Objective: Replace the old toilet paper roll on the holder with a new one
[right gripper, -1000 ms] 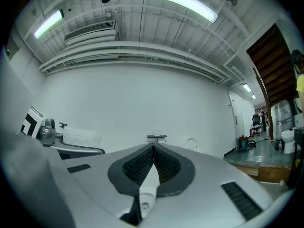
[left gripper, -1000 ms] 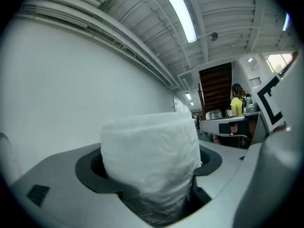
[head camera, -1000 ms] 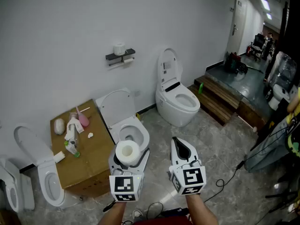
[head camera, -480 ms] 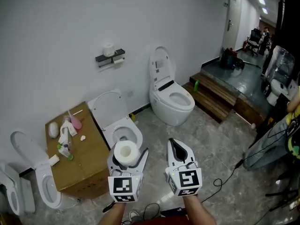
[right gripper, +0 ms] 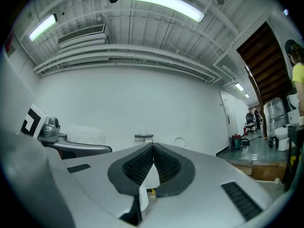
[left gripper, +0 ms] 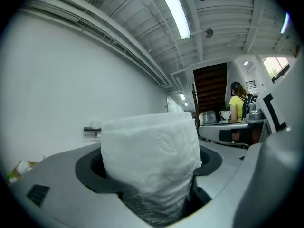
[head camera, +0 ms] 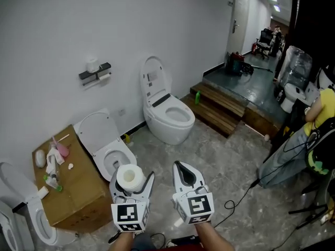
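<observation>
A fresh white toilet paper roll (head camera: 130, 177) (left gripper: 151, 161) stands upright between the jaws of my left gripper (head camera: 132, 181), which is shut on it. Beside it, my right gripper (head camera: 185, 172) (right gripper: 152, 148) is shut with nothing in it. Both are held low over the grey floor and point toward the white wall. The dark wall holder (head camera: 95, 73) (left gripper: 92, 130) (right gripper: 144, 137) is mounted far ahead, with a white roll (head camera: 92, 65) on its top shelf and another roll (head camera: 104, 77) hanging under it.
An open white toilet (head camera: 107, 148) stands just ahead of my grippers, a second toilet (head camera: 163, 111) to its right. A cardboard box (head camera: 78, 192) with small items is at the left. Wooden steps (head camera: 220, 107), a person in yellow (head camera: 322, 109) and floor cables (head camera: 241, 197) are at the right.
The whole view has swung: the holder and the toilets have slid left in the head view. Both grippers stay side by side, the left still shut on the roll.
</observation>
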The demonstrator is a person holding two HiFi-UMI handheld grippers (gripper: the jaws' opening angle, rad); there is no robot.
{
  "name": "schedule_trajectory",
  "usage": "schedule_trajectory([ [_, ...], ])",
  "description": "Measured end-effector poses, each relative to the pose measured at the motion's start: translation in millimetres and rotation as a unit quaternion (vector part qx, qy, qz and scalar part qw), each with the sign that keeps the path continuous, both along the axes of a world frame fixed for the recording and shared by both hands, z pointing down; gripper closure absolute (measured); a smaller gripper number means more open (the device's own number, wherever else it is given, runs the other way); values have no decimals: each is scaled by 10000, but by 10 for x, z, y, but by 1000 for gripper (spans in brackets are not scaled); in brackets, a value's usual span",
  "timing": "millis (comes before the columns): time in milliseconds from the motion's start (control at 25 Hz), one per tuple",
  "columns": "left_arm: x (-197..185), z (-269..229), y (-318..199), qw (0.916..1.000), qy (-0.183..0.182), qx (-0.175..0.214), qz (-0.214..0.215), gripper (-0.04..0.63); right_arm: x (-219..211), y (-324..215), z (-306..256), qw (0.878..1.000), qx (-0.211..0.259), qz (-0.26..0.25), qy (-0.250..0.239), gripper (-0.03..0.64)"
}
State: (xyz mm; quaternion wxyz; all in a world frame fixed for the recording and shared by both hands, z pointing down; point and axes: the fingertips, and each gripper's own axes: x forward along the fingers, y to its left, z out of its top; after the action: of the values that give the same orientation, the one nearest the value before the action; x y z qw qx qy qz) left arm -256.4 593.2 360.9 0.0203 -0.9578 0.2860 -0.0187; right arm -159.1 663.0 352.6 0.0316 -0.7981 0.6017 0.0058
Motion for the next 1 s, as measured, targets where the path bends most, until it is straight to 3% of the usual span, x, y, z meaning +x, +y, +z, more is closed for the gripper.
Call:
schedule_trajectory([
  [200, 297, 94, -190, 9997, 85, -88, 226, 150, 284, -114, 84, 9996, -67, 259, 44, 600],
  [400, 520, 97, -668, 9991, 164, -63, 394, 150, 474, -556, 102, 9987, -165, 450, 168, 600],
  [720, 613, -43, -1865, 9988, 217, 65, 426, 150, 536, -1780, -75, 9980, -231, 500, 307, 600],
  [1000, 508, -86, -2861, 9996, 130, 226, 143, 150, 498, -2809, -123, 9991, -240, 229, 257, 600],
])
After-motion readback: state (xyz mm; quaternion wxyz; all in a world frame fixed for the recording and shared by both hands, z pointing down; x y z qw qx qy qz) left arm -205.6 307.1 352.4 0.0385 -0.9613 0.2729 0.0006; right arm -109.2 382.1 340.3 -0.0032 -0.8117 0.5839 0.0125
